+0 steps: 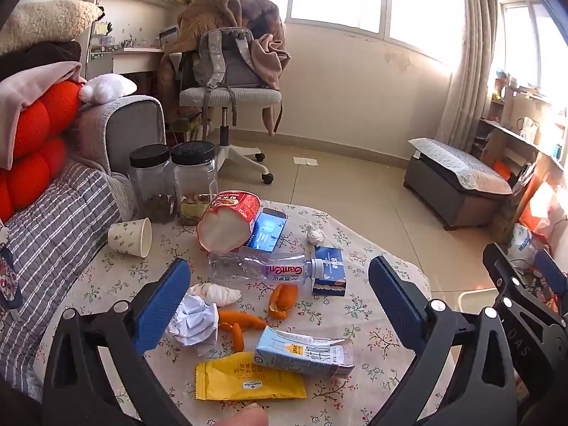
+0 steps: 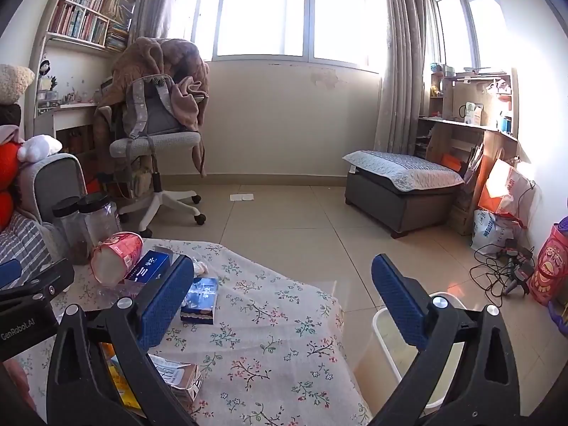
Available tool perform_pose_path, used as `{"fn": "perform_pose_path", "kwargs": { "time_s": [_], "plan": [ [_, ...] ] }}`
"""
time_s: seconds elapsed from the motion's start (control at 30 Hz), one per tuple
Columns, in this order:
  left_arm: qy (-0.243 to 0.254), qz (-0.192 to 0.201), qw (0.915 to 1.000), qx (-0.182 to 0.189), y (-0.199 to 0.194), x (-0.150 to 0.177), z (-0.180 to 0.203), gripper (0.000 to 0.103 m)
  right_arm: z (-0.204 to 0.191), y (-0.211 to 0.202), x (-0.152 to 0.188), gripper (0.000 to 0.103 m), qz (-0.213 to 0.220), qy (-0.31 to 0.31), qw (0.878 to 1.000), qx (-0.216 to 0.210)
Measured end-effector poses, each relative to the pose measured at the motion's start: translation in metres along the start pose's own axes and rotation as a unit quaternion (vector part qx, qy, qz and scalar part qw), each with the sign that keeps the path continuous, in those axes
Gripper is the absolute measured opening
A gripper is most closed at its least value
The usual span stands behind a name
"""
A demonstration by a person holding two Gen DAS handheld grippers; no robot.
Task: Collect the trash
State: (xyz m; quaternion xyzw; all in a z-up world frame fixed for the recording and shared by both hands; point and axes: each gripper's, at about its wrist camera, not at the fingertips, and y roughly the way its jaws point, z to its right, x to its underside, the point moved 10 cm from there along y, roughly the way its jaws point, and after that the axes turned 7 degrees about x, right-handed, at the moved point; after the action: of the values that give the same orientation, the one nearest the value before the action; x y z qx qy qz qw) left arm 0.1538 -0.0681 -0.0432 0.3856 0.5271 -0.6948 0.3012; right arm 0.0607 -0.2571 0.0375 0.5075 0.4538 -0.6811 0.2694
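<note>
Fingers of the left gripper [image 1: 278, 298] stand spread wide with nothing pinched, hanging above the litter on the flower-print counter [image 1: 358, 323]. Between them, lower down, lie a crumpled white paper ball [image 1: 194, 323], a twisted tissue [image 1: 219, 293], orange peel pieces [image 1: 241, 321] and a clear plastic bottle [image 1: 262, 270] on its side. Nearer the camera a squashed blue milk carton [image 1: 305, 353] rests partly over a yellow snack wrapper [image 1: 248, 378]. Behind the bottle a red instant-noodle cup [image 1: 229, 222] is tipped over against a blue box [image 1: 268, 230], with a paper cup [image 1: 129, 237] on its side to the left and a small dark blue box [image 1: 330, 271] at the bottle's cap end (a second tissue wad sits just beyond it).

Fingers of the right gripper [image 2: 280, 301] are likewise wide apart and empty, reaching past the counter's right edge. Under the right finger, on the floor just beside the counter, stands a white bin [image 2: 387, 340], open at the top; its inside is mostly hidden.
</note>
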Motion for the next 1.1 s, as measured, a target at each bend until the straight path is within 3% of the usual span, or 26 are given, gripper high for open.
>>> {"fn": "perform_pose_path", "kwargs": {
  "time_s": [0.33, 1.1],
  "plan": [
    [0.003, -0.014, 0.9999, 0.005, -0.042, -0.015, 0.019, 0.098, 0.000, -0.001, 0.000, 0.096, 0.000, -0.001, 1.000, -0.002],
    [0.000, -0.024, 0.9997, 0.003, -0.050, -0.022, 0.023, 0.098, 0.000, 0.001, 0.003, 0.096, -0.009, 0.008, 1.000, -0.007]
  ]
}}
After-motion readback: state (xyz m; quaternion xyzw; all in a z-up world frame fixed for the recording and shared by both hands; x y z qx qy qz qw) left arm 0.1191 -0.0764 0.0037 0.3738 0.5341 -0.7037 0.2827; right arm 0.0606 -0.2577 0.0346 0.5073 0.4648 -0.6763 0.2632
